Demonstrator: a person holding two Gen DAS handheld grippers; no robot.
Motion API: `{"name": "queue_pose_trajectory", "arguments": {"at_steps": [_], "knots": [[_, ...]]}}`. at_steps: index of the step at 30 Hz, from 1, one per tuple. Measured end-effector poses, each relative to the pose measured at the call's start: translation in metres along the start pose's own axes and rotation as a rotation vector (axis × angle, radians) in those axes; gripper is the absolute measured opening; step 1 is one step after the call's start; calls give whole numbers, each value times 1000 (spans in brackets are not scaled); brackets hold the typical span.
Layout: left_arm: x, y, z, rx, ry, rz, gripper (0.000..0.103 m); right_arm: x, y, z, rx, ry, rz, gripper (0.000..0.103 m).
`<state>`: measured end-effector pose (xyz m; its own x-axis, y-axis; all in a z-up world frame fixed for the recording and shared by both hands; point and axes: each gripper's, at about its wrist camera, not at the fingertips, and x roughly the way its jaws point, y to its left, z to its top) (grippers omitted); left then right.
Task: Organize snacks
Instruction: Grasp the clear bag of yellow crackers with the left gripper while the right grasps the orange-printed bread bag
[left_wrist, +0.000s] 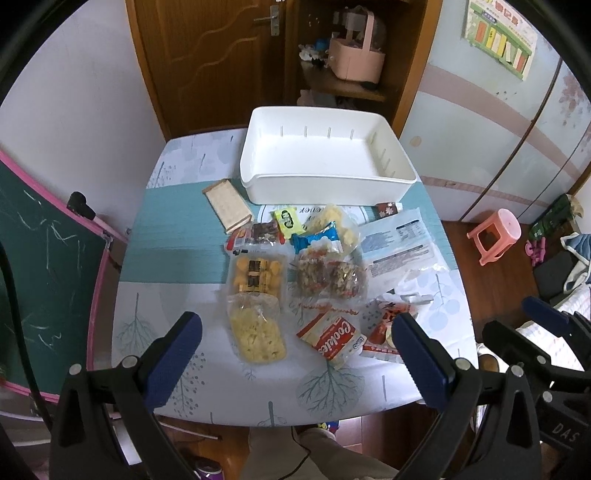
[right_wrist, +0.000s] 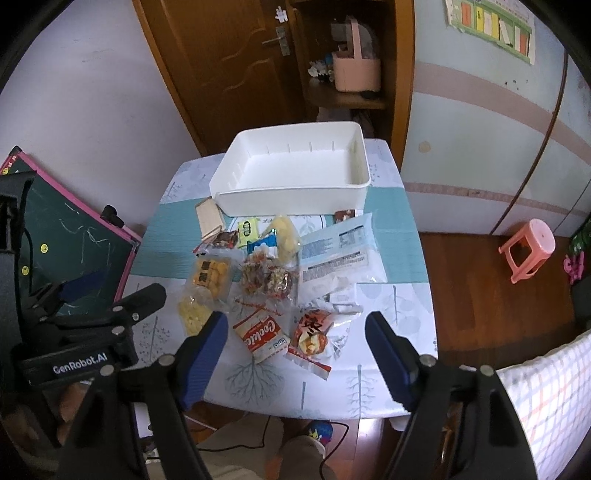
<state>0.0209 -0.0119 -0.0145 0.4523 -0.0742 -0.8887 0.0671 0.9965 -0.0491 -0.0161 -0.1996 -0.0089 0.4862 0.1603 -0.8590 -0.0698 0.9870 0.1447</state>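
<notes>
Several snack packs lie heaped on the patterned table (left_wrist: 170, 258). Among them are a white and red Cookies pack (left_wrist: 330, 339) (right_wrist: 260, 336), a red crinkled pack (left_wrist: 388, 325) (right_wrist: 312, 328), a clear bag of yellow puffs (left_wrist: 258, 332) (right_wrist: 192, 314), an orange biscuit tray (left_wrist: 258, 277), a mixed-nut bag (left_wrist: 328, 277) (right_wrist: 267, 278) and a big pale blue pouch (left_wrist: 399, 243) (right_wrist: 340, 251). An empty white bin (left_wrist: 325, 188) (right_wrist: 295, 203) stands behind them. My left gripper (left_wrist: 295, 332) hangs open above the near packs. My right gripper (right_wrist: 297, 328) is open too, over the Cookies and red packs, holding nothing.
A green chalkboard with a pink frame (left_wrist: 48, 258) leans at the table's left. A pink stool (left_wrist: 496, 236) stands on the wood floor to the right. A brown door (left_wrist: 207, 55) and shelf with a pink basket (left_wrist: 356, 59) are behind. A person's legs show below the near table edge.
</notes>
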Motion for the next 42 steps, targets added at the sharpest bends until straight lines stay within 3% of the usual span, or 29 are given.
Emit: {"name": "queue_pose_trajectory", "arguments": {"at_steps": [12,21,28,35,40,42], "knots": [[47,40,0,-79,49,-22,102,66,-27,-14,33,101,-25,76],[105,77,-12,-184,183,-41,102,128,-44,-31,110,215,16,75],[154,78,-17,-214,268,-71,102,167,-49,-34,133,261,28,75],[188,65,-28,-198,298,-64,102,195,-44,-39,126,306,23,75],[212,71,-34,-248,331,-82,91,207,-41,-44,123,318,16,71],[220,75,-36,-271,342,-98,78,208,-40,-44,115,312,11,69]]}}
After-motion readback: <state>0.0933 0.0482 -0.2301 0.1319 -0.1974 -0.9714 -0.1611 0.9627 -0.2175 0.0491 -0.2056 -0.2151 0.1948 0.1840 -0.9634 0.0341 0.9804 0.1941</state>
